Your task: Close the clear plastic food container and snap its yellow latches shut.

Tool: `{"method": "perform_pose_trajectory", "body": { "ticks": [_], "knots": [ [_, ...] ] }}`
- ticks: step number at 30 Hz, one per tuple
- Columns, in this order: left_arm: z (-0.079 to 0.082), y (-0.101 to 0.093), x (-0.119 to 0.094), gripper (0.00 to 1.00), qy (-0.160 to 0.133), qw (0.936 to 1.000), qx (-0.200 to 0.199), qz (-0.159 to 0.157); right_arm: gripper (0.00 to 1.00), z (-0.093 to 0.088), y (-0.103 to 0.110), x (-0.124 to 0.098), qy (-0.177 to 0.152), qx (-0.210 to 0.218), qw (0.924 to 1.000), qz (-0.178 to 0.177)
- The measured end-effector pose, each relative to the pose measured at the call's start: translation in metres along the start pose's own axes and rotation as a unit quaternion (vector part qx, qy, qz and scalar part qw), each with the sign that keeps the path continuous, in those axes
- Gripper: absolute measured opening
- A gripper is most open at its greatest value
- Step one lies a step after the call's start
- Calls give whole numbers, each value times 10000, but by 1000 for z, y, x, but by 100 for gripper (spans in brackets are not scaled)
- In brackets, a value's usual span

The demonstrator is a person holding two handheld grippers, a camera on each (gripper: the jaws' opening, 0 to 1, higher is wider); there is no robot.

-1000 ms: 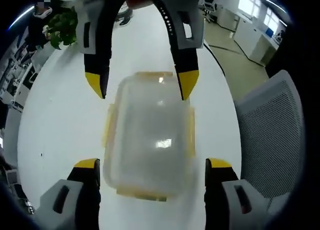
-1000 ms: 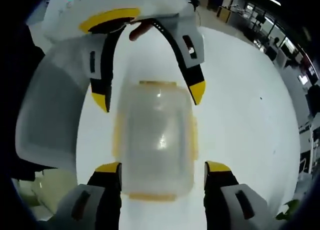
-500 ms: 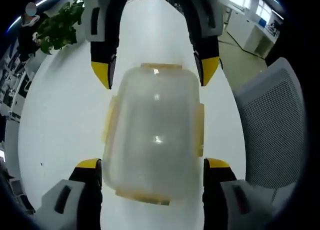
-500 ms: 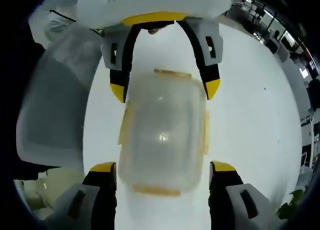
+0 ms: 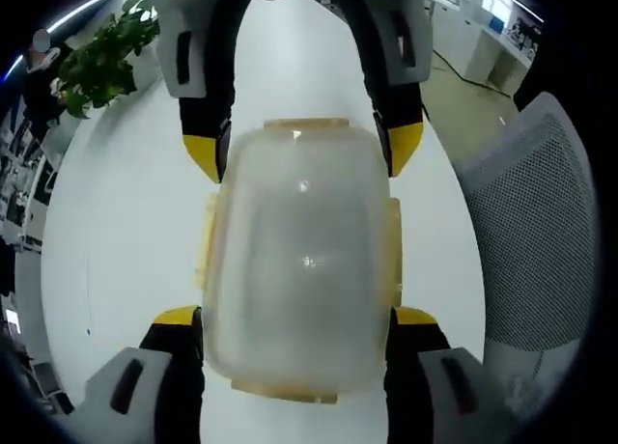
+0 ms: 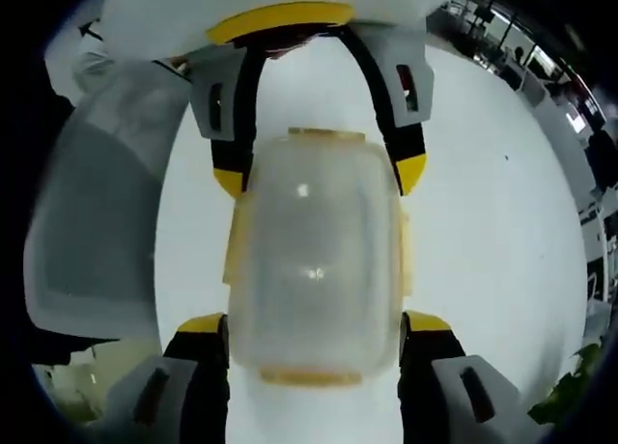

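- I am straddling the container (image 5: 301, 261) with left gripper (image 5: 294, 319) and right gripper (image 6: 314, 323); both jaws spread wide, gripping nothing
- latches (image 6: 311, 374) looking unsnapped; next I judge pressing them down

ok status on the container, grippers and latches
Left gripper and right gripper open, straddling opposite ends of the clear container. Lid on; yellow latches look flared, unsnapped. White table; nothing blocking.
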State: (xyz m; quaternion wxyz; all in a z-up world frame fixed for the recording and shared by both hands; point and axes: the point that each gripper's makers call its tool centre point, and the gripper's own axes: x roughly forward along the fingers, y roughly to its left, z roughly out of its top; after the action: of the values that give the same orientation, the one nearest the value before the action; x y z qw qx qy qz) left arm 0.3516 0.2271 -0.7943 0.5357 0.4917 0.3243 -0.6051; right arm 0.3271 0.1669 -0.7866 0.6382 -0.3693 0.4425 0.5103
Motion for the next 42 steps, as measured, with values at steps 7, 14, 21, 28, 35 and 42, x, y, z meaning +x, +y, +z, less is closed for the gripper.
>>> {"method": "perform_pose_trajectory", "body": {
  "ticks": [7, 14, 21, 28, 35, 42],
  "knots": [
    [-2, -1, 0, 76, 83, 9997, -224, 47, 71, 0, -1, 1, 38, -221, 9997, 29],
    [-4, -6, -2, 76, 95, 9981, -583, 146, 71, 4, -1, 2, 187, -599, 9979, 141],
    [-5, -7, -3, 76, 66, 9975, -674, 179, 71, 4, -2, 2, 161, -642, 9977, 140],
    [-8, -10, -3, 76, 44, 9969, -751, 212, 71, 9, 0, 4, 21, -659, 9978, 120],
    [-16, -16, -7, 76, -83, 9951, -933, 301, 71, 17, 3, 7, -168, -750, 9970, 118],
    [-27, -20, -11, 76, -8, 9941, -1031, 331, 71, 31, 6, 12, -272, -833, 9961, 141]
  ]
}}
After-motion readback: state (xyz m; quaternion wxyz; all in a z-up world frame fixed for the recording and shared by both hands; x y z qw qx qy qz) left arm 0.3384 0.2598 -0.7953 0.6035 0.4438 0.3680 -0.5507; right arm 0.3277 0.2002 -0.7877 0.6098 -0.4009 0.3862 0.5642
